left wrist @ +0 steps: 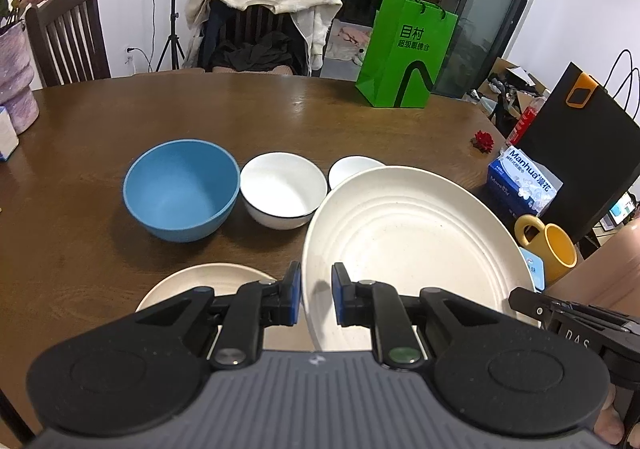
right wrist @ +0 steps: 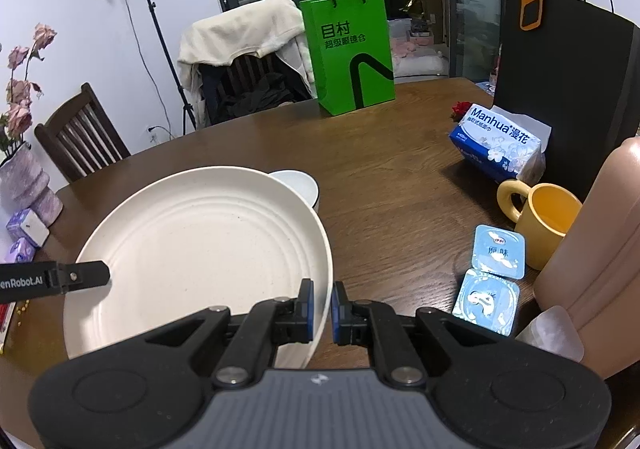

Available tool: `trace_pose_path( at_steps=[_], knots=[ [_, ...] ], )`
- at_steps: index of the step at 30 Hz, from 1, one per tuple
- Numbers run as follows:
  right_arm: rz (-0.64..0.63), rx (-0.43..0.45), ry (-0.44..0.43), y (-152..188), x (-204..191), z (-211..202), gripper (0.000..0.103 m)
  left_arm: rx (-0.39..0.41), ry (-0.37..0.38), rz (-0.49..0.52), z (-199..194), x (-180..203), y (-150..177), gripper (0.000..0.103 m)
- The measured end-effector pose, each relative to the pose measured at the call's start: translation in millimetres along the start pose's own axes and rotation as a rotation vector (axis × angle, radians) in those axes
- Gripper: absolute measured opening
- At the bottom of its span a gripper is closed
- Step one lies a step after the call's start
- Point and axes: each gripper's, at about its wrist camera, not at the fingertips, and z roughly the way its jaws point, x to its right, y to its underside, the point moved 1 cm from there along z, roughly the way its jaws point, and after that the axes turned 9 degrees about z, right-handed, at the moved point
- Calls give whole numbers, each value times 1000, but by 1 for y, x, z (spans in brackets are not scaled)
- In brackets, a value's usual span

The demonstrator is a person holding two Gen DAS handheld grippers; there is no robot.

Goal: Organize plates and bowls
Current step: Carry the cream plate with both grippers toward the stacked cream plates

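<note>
Two cream plates: large plate [left wrist: 416,249] held off surface [left wrist: 280,117] near its near edge, tilted; second plate [left wrist: 200,285] flat on surface below left tool. Three bowls in row toward surface middle: blue bowl [left wrist: 180,189], white bowl [left wrist: 284,195], smaller white bowl [left wrist: 354,171] partly hidden behind large plate. Left tool [left wrist: 316,295] pinching large plate's left rim; right tool [right wrist: 322,309] pinching its right rim. Both tools angled downward, side by side.
</note>
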Motion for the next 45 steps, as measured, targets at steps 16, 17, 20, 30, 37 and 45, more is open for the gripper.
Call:
trace_pose_path(
  at_steps=[16, 17, 20, 30, 37, 45],
  knots=[
    [-25, -28, -20, 19, -6, 8, 9, -11, -13, -19, -1, -11, 22, 16],
    [-26, -31, -21, 20, -6, 10, 9, -12, -16, -18, -1, -11, 23, 16],
    [-37, -32, -20, 24, -8, 12, 9, -18, -20, -21, 1, -13, 27, 16],
    [-65, -53, -27, 33, -14, 23, 9, -39, -39, -41, 7, -23, 39, 16],
    [-94, -71, -33, 37, -23, 31, 9, -48, -52, -65, 12, -34, 46, 16],
    [-129, -97, -40, 44, -39, 41, 9, -66, -71, -104, 17, -50, 55, 16]
  ],
)
